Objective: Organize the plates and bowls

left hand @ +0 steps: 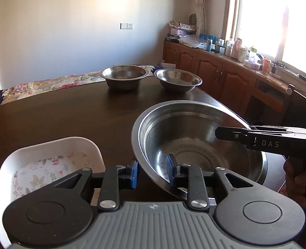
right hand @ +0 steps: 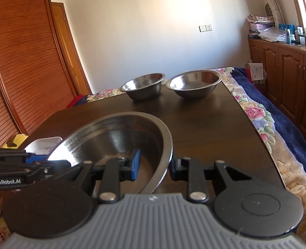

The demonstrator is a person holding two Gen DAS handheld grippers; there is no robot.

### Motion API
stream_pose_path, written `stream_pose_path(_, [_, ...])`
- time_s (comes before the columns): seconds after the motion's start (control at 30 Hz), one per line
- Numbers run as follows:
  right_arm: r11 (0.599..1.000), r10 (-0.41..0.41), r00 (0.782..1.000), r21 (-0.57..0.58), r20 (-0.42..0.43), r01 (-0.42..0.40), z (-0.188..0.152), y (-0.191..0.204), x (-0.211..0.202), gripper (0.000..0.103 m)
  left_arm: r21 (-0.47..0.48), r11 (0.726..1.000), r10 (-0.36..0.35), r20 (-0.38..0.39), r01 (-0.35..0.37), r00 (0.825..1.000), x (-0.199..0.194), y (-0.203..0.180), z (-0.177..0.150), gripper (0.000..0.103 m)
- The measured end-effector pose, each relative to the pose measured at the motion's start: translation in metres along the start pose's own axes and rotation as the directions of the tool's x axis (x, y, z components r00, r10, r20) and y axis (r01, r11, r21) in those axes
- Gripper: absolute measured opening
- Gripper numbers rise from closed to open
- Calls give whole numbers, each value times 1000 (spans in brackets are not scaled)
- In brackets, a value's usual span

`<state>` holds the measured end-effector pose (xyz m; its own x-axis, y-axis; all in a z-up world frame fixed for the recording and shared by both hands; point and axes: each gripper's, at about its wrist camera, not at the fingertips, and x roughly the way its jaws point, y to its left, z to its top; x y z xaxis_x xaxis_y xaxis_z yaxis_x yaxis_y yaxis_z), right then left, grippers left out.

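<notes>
Left gripper [left hand: 153, 171]: its blue pads are straddling the near-left rim of the large steel bowl [left hand: 194, 145], one pad outside the wall and one inside; a gap is showing on both sides, so the jaws are standing partly apart and not pinching yet.
Right gripper [right hand: 155, 166]: it is straddling the same bowl's right rim, inner pad just beside the wall; whether it is actually clamping cannot be told.
Large steel bowl: it is sitting near the front right of the dark table [left hand: 59, 114], tilted in the left wrist view, between the two tools.
Small bowls: the left small bowl [left hand: 124, 76] and the right small bowl [left hand: 177, 80] are standing side by side, just apart, at the far edge.
White dish [left hand: 49, 161]: it is lying to the near left, just beside the left gripper.
Key relation: the small bowls are lying straight ahead, well apart from the big one; the right gripper seems slightly nearer them.
Likely step: closing on both rims and lifting, judging by the grip.
</notes>
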<state>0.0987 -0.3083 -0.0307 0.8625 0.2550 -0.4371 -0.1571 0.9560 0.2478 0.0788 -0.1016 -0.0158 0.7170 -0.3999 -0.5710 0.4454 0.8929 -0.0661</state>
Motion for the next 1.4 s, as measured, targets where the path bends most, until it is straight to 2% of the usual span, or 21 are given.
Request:
stream_pose_path(0.4, [999,-21,1000,-30,11,21,4,3,-3,31,-1,1000,12,11,-12,1000,-2,0,-2,31])
stream_pose_path(0.63, [998,-34,999,-47,35,36,14,0,-12,41,-7,1000,28,31,-28,999,-8,5,0,33])
stream_pose_path(0.77, [997,-48,997,-63,62,52,23,-2,-21,42,-14,999,38,50,-37,998,-14,8,3,37])
stream_pose_path(1.07, [990,-68,990,-111,123,82,44,-1,-37,42,-9,999,51,84,-50,995,-22,8,14,39])
stream_pose_path(1.4, [982,-63,988,-166,139,86,64,-1,-42,43,12,999,48,92,-49,995,-19,7,23,40])
